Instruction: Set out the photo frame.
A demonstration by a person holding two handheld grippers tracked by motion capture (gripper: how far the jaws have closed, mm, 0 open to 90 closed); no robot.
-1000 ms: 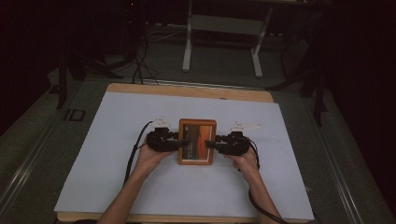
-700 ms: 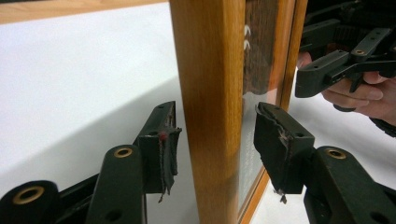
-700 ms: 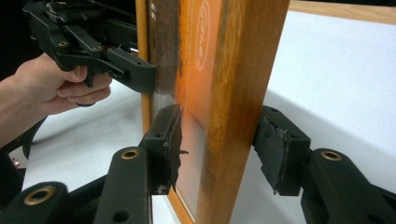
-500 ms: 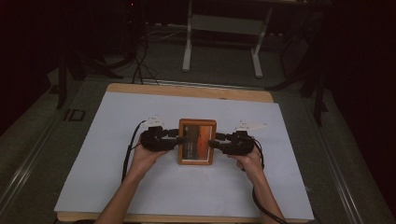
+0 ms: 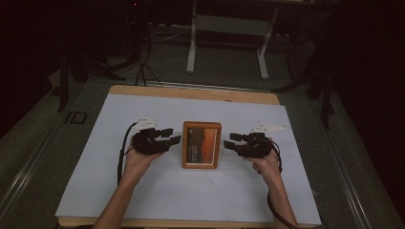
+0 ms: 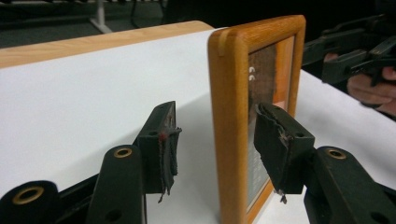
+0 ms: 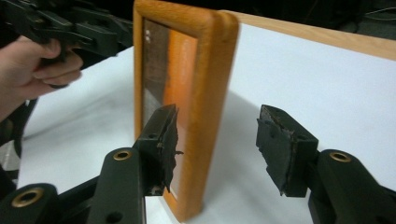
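Overhead, the orange wooden picture frame (image 5: 201, 144) stands mid-table on the white sheet (image 5: 95, 181), between the left gripper (image 5: 171, 136) and right gripper (image 5: 233, 141), touching neither. Both gripper views show spread jaws flanking the frame's edge.

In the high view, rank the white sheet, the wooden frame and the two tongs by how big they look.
1. White sheet, by far.
2. Wooden frame.
3. Left tongs and right tongs: they look alike, so no ranking between them.

Left tongs (image 5: 171, 135) open, right tongs (image 5: 231, 141) open, pointing inward
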